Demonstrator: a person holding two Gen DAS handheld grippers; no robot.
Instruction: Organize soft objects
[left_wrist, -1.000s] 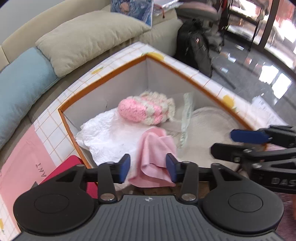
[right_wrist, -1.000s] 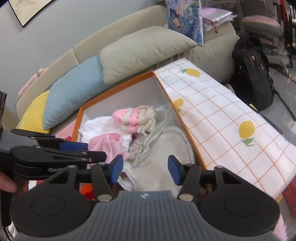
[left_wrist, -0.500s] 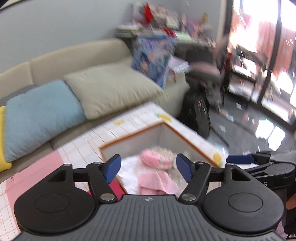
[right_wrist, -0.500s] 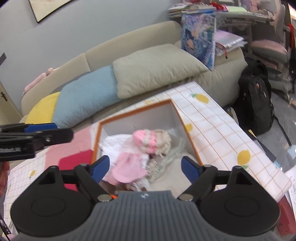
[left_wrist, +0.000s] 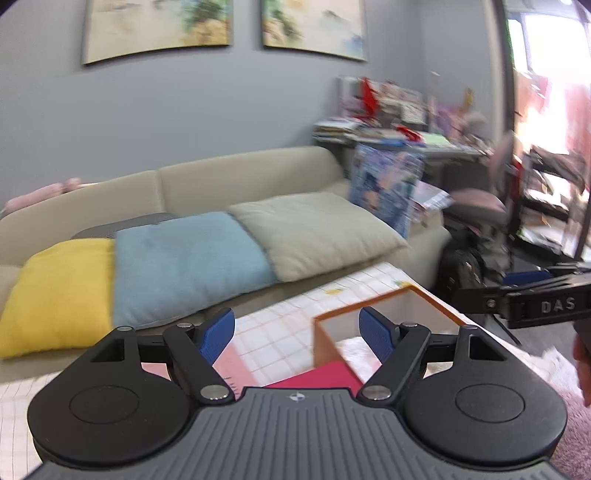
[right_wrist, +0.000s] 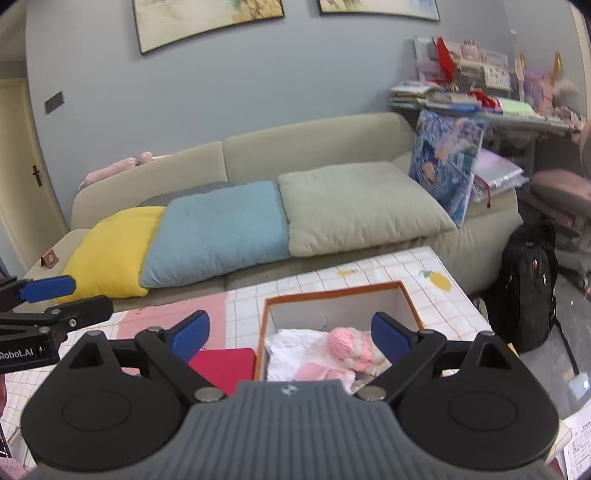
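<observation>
Pink-and-cream knitted wool, a small bundle (right_wrist: 355, 349) that looks like a hat, lies in the open orange-rimmed cardboard box (right_wrist: 334, 291) just ahead of the right gripper (right_wrist: 290, 334), showing between its blue-padded jaws and nearer the right-hand one. Those jaws are opening, with nothing between the pads. Beside the knit, toward the left-hand jaw, sit a crumpled white tissue-like sheet (right_wrist: 295, 341) and a folded pale pink cloth (right_wrist: 321, 371), the cloth nearest the camera.

The left gripper (left_wrist: 297, 332) also hangs clear of the box with its jaws opening on empty air; only a corner of the box shows beyond its right-hand jaw.

All three pieces look light, limp and forgiving. The knit should compress readily and would probably be best pinched across its bulging middle; the cloth would likely be better taken at a folded edge, since a loose corner would let it unfurl. The tissue looks the most likely to tear or slip.

The box rests on a worktop covered by a white checked cloth with lemon prints (right_wrist: 439, 280), and a flat red case (right_wrist: 225, 363) lies beyond the left-hand jaw. Behind stand a beige sofa (right_wrist: 314, 147) with yellow, blue and grey-green cushions, a grey wall with framed pictures, a cluttered desk and a black backpack (right_wrist: 528, 288).
</observation>
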